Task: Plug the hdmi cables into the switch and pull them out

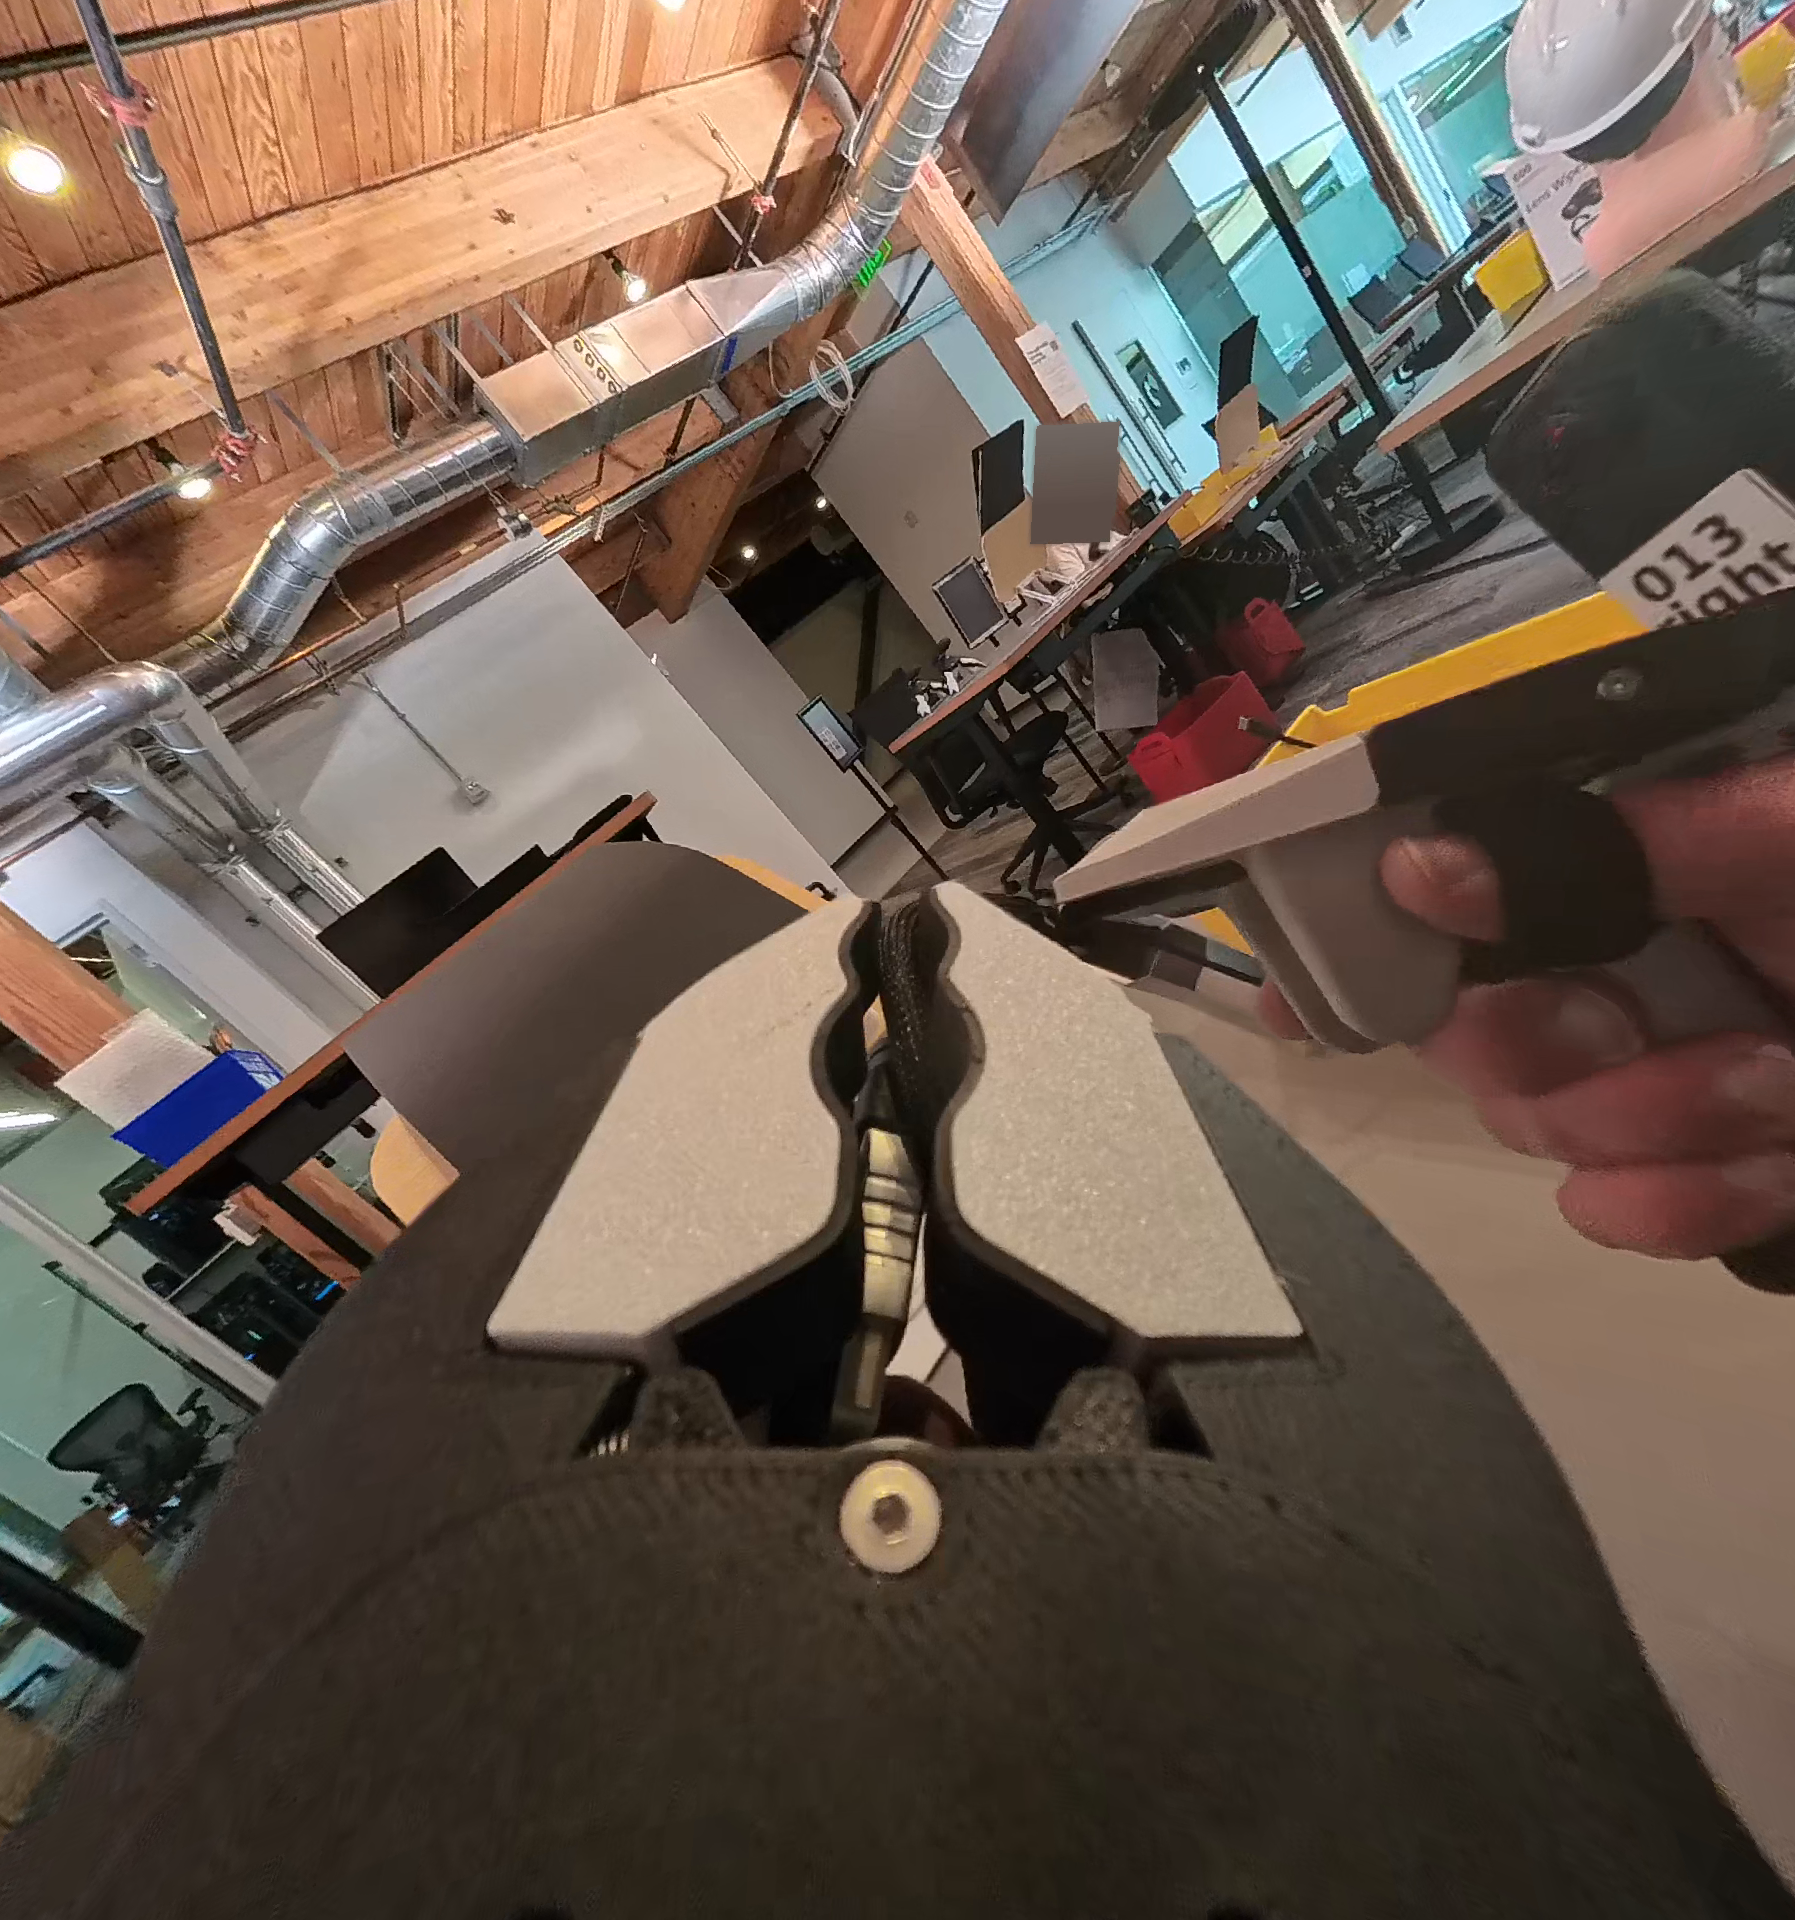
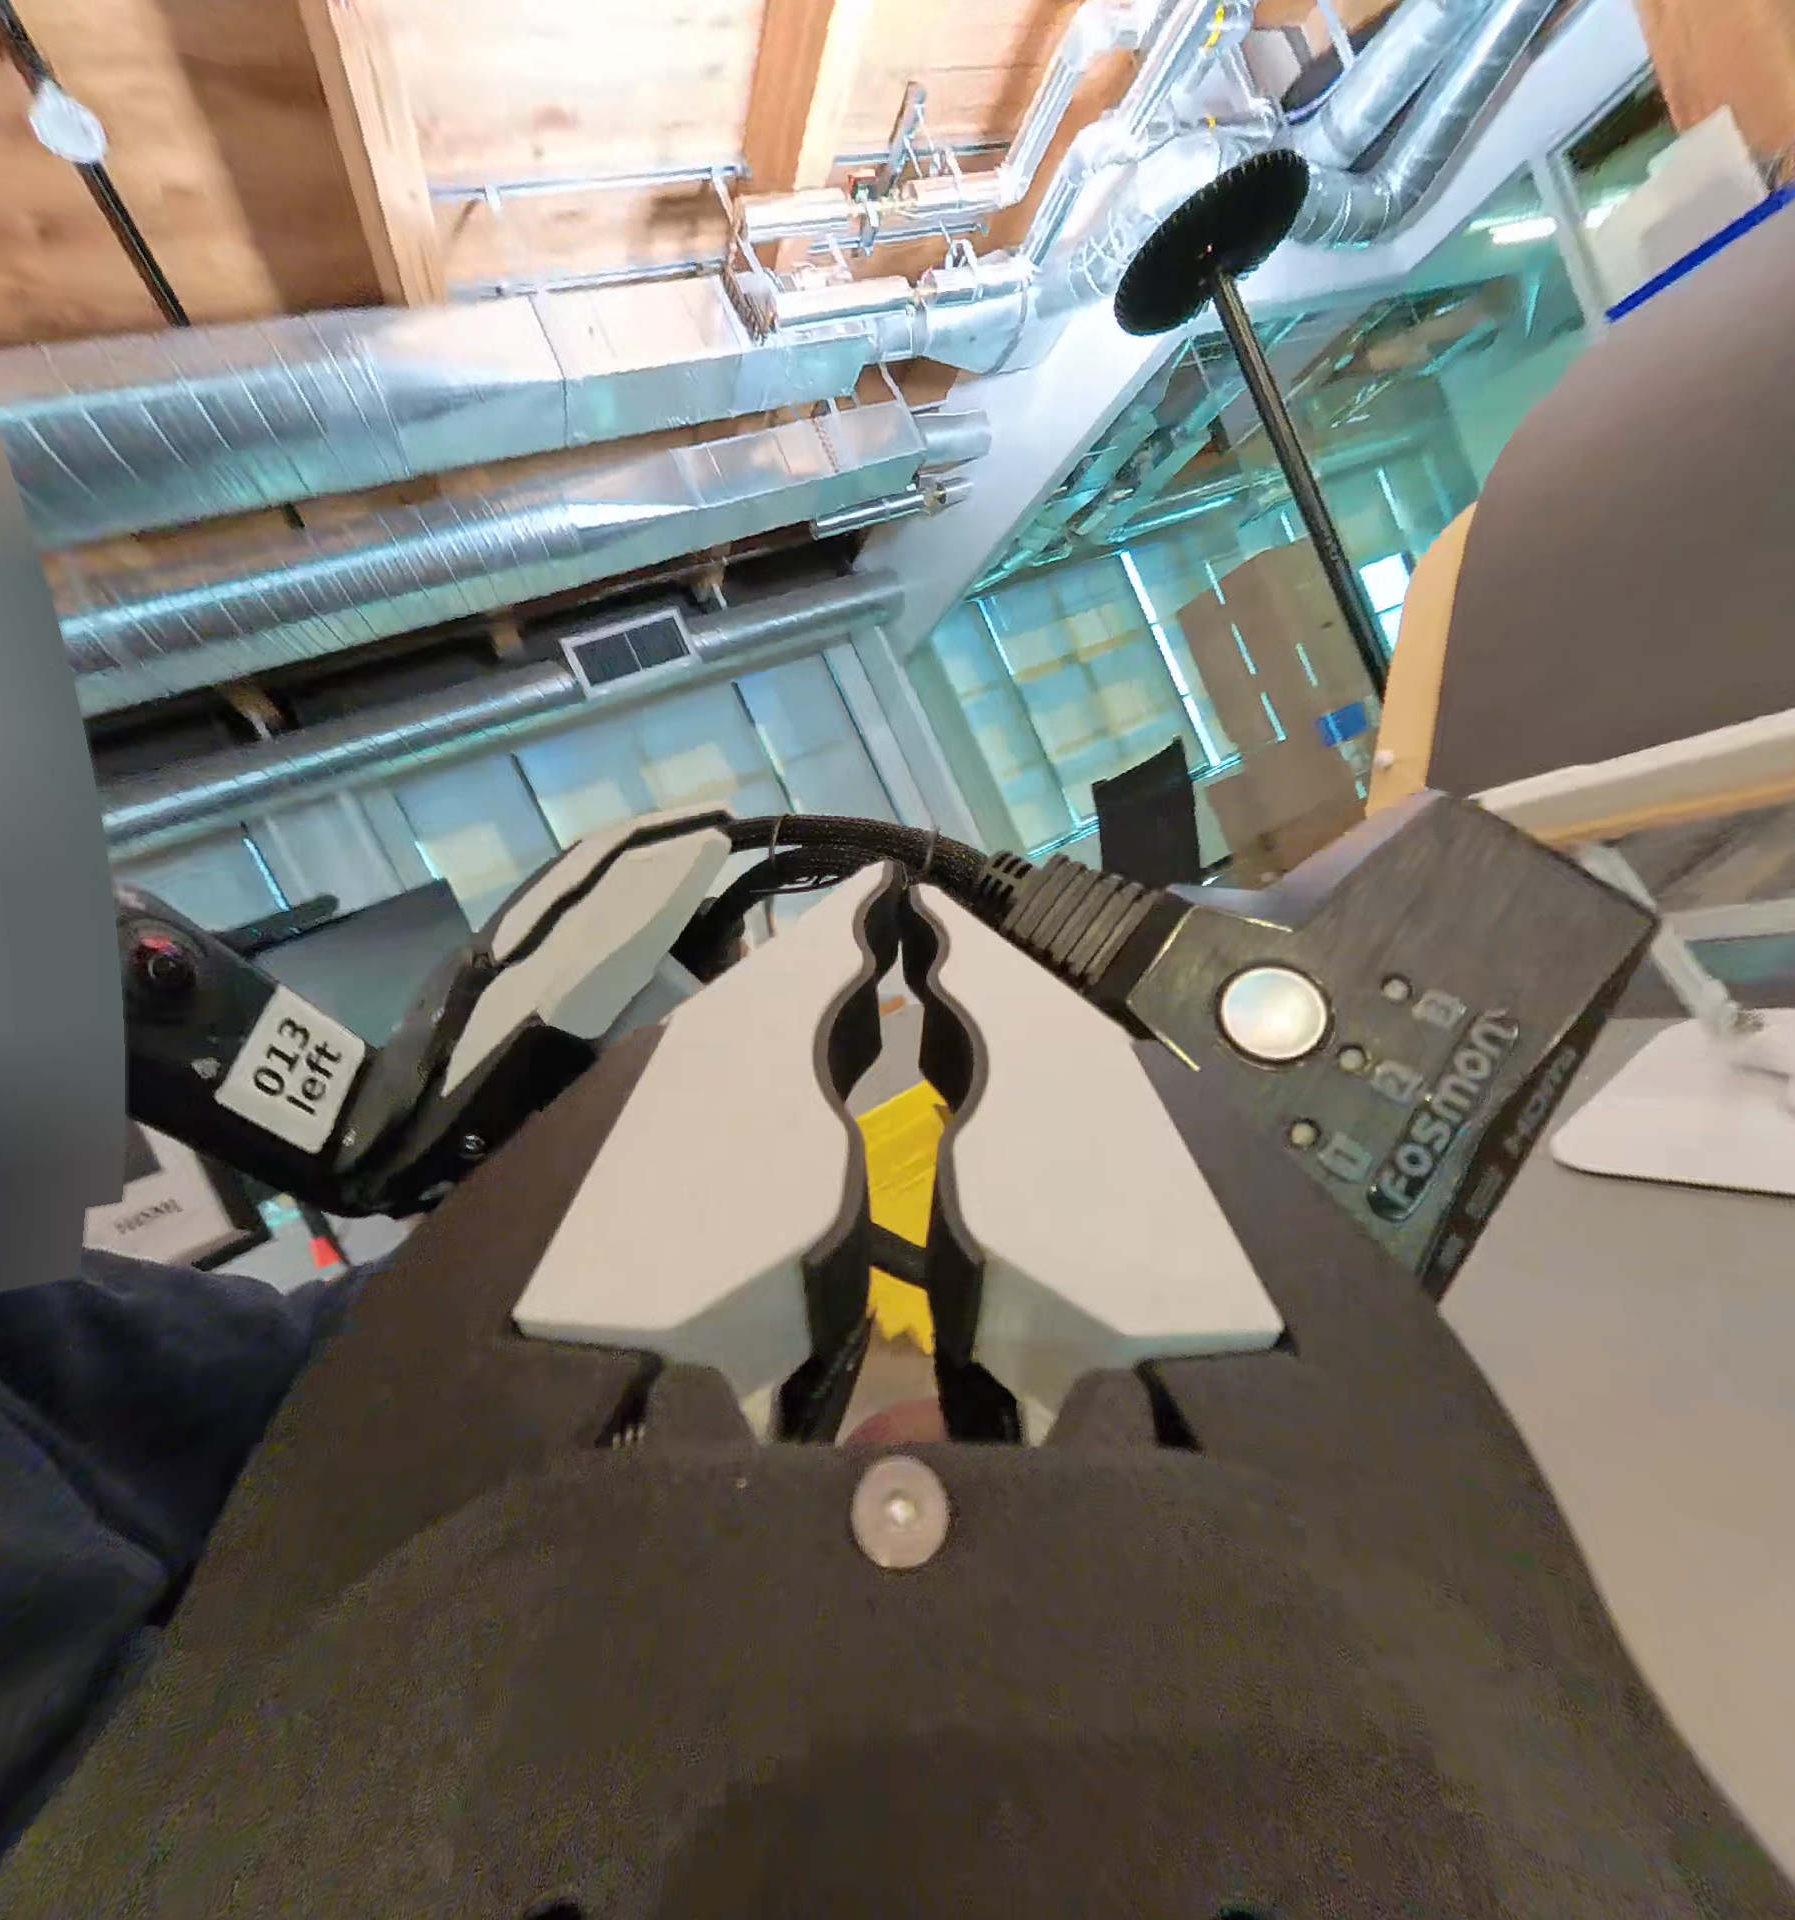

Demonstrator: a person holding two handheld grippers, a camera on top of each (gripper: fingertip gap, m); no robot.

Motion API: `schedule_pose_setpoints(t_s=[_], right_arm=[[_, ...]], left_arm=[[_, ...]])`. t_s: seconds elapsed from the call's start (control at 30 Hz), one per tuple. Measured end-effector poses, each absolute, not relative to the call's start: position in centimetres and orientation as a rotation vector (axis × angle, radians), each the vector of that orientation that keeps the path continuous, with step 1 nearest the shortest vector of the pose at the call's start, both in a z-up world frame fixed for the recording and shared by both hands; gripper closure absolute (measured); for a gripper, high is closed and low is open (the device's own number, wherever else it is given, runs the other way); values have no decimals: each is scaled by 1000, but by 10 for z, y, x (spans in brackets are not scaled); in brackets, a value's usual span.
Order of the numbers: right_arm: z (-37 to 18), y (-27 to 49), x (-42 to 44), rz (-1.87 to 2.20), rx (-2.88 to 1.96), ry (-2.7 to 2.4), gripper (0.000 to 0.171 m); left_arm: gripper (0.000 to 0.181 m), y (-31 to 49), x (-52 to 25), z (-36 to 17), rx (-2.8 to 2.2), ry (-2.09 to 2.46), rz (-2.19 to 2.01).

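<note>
Both grippers are up off the table, cams tilted toward the ceiling. Left gripper [image 1: 898,920] is clenched on a black braided cable [image 1: 898,997], w/ a metal-banded plug body [image 1: 888,1210] showing nearer in the gap between the fingers. Right gripper [image 2: 898,914] has its jaws nearly closed; something dark sits low in the gap but I can't tell if it's grasping anything. The HDMI switch [image 2: 1381,1049] is just right of the right gripper's tips, raised above the grey table [image 2: 1651,1403]; what carries it I can't tell. Its braided pigtail [image 2: 872,842] runs left into the left gripper [image 2: 602,914].

Progress: I see no cable seated in a port, so prob. early, w/ plugging and pulling all left.

Switch's long axis runs far-left to near-right, pigtail end pointing left, button face up
</note>
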State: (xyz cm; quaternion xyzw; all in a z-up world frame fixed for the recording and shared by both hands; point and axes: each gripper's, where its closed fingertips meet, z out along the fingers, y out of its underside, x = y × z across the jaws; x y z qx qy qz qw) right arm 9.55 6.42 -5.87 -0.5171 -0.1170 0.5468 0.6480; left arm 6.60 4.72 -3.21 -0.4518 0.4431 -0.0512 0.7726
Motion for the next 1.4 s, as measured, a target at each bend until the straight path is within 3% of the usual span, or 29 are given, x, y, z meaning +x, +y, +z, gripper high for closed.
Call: schedule_pose_setpoints(t_s=[0.37, 0.6, 0.8, 1.23, 1.33, 1.4], right_arm=[[-66, 68, 94, 1625, -1143, -80, 171], [-66, 65, 95, 1405, -1182, -228, 171], [-74, 68, 94, 1584, -1196, -124, 171], [-80, 65, 89, 1486, -1223, -251, 171], [-91, 63, 84, 1270, -1279, -371, 146], [-88, 58, 88, 1049, -1247, -455, 145]], left_arm=[[176, 48, 64, -33, -964, 953, -79], [176, 47, 65, -33, -959, 961, -95], [176, 46, 66, -34, -964, 962, -95], [176, 48, 64, -36, -984, 954, -124], [176, 51, 60, -31, -982, 934, -108], [176, 54, 57, -28, -994, 927, -117]])
